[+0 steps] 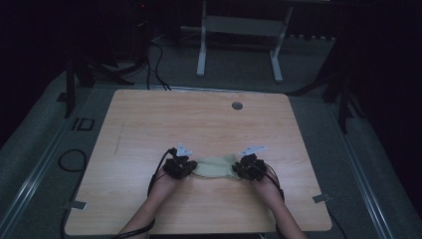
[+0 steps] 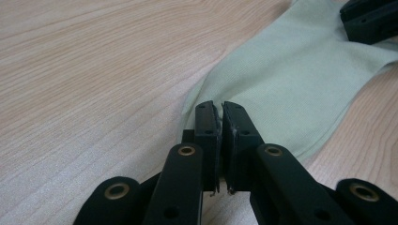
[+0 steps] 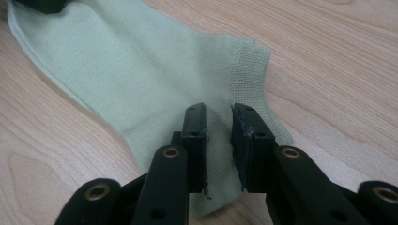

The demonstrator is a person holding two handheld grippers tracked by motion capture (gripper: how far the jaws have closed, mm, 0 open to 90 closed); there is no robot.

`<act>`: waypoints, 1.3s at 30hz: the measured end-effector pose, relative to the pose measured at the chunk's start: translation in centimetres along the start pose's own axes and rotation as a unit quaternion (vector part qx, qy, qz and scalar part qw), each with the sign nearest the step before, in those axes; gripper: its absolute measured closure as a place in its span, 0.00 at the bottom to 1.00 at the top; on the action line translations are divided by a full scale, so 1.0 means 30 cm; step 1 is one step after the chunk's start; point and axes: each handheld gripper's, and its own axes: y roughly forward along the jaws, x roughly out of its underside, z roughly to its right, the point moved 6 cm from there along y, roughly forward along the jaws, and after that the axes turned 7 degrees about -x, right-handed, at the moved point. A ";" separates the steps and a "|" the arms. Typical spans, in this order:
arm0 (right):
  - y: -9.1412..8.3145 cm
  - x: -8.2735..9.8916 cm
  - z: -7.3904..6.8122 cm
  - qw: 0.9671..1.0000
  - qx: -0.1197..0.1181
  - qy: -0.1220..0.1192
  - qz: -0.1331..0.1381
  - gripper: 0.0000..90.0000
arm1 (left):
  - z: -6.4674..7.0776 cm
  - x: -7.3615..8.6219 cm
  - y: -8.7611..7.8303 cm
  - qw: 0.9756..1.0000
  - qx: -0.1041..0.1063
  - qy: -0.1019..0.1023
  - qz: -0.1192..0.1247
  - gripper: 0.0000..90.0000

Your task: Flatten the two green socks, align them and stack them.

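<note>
A pale green sock [image 1: 214, 167] lies flat on the wooden table [image 1: 199, 119] between the two grippers. My left gripper [image 1: 186, 167] is at the sock's left end. In the left gripper view its jaws [image 2: 219, 110] are pressed together on the edge of the sock [image 2: 291, 84], and the right gripper [image 2: 371, 18] shows at the far end. My right gripper [image 1: 241, 167] is at the sock's right end. In the right gripper view its jaws [image 3: 219, 115] stand apart over the sock [image 3: 131, 61] near the ribbed cuff [image 3: 251, 58], with fabric showing in the gap.
A round grey grommet [image 1: 237, 105] sits near the table's far edge. A white metal frame [image 1: 201, 50] stands on the floor beyond the table. Black cables [image 1: 69, 159] loop on the floor at the left. Bare wood surrounds the sock.
</note>
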 end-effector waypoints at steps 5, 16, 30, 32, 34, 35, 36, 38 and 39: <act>-0.047 -0.028 -0.046 0.999 -0.015 -0.007 0.029 0.55 | 0.016 -0.029 -0.046 1.000 0.021 -0.014 0.016 0.56; -0.124 -0.003 -0.015 0.997 -0.036 0.017 0.070 0.16 | 0.041 -0.002 -0.115 0.999 0.023 0.003 0.029 0.15; -0.164 0.119 0.035 0.997 -0.021 0.023 0.074 0.16 | 0.028 0.086 -0.189 0.998 0.008 0.012 0.054 0.05; -0.180 0.137 0.041 0.997 -0.016 0.023 0.074 0.16 | 0.022 0.106 -0.199 0.998 0.008 0.008 0.054 0.04; -0.194 0.157 0.049 0.997 -0.012 0.019 0.071 0.16 | 0.015 0.127 -0.206 0.999 0.012 0.002 0.050 0.04; -0.200 0.167 0.053 0.997 -0.008 0.018 0.068 0.16 | 0.010 0.137 -0.210 0.999 0.013 0.000 0.047 0.04; -0.206 0.178 0.058 0.998 -0.006 0.019 0.066 0.16 | 0.005 0.146 -0.214 0.999 0.011 -0.001 0.046 0.04; -0.216 0.200 0.067 0.998 0.000 0.020 0.064 0.16 | -0.005 0.160 -0.226 0.999 0.008 -0.006 0.047 0.05; -0.222 0.211 0.071 0.998 0.001 0.022 0.062 0.16 | -0.009 0.165 -0.234 0.999 0.009 -0.007 0.050 0.05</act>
